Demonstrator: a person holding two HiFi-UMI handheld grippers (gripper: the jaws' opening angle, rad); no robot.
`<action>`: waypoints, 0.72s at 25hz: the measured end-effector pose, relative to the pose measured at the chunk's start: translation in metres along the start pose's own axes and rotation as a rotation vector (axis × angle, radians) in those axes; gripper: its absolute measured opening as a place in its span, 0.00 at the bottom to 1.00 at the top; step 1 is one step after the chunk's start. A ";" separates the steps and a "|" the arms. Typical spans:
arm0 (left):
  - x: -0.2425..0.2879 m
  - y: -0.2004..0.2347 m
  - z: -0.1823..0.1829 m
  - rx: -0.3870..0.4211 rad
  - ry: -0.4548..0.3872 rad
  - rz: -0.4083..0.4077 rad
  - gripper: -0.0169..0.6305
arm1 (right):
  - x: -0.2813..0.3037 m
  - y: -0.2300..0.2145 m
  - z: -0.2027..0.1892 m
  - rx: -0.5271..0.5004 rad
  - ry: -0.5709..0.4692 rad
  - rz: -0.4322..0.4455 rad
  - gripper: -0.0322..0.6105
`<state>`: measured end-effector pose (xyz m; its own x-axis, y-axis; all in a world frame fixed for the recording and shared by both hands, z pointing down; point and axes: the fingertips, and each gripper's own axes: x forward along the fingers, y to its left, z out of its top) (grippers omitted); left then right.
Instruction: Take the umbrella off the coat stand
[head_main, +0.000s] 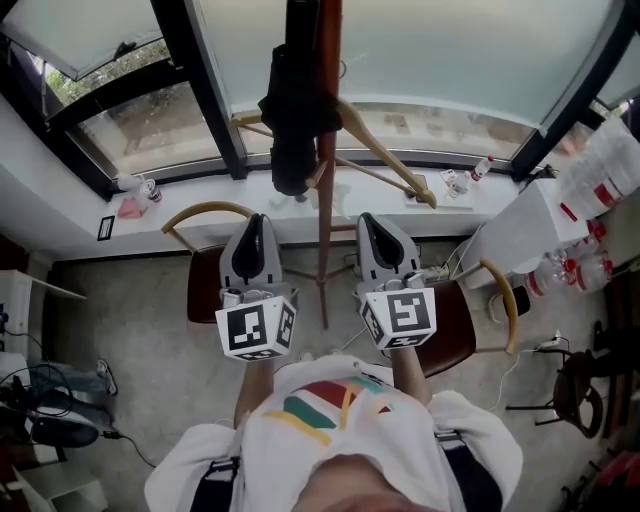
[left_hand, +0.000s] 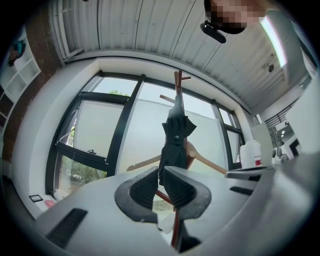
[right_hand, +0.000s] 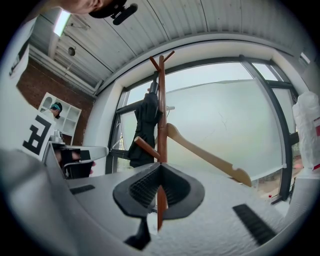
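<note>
Black umbrella (head_main: 290, 110) hung folded on the coat stand (head_main: 325, 215), ahead of and above both tools. Left hand-held gripper (head_main: 257, 222) and right hand-held gripper (head_main: 372, 220) were pinched together, empty. Approach step, I'd say; next, one must spread its jaws and reach up.

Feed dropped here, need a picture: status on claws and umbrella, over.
Left claw shut, empty. Right claw shut, empty. Umbrella hanging on coat stand, untouched. Wooden hanger on same stand, close beside umbrella.
</note>
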<state>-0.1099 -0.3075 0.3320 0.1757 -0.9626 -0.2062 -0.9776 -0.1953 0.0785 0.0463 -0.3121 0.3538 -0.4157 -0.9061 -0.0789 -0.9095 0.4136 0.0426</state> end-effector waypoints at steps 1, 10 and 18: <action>-0.001 0.002 0.003 -0.011 -0.006 0.009 0.05 | 0.000 0.000 0.001 0.005 -0.004 0.003 0.05; 0.013 0.008 0.034 -0.026 -0.053 -0.027 0.21 | -0.005 0.004 0.009 0.009 -0.025 0.024 0.05; 0.047 -0.018 0.086 -0.039 -0.122 -0.199 0.46 | -0.009 0.001 0.008 0.028 -0.027 0.026 0.05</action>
<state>-0.0942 -0.3333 0.2367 0.3467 -0.8750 -0.3379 -0.9195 -0.3882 0.0616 0.0497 -0.3026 0.3464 -0.4392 -0.8922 -0.1054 -0.8978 0.4400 0.0168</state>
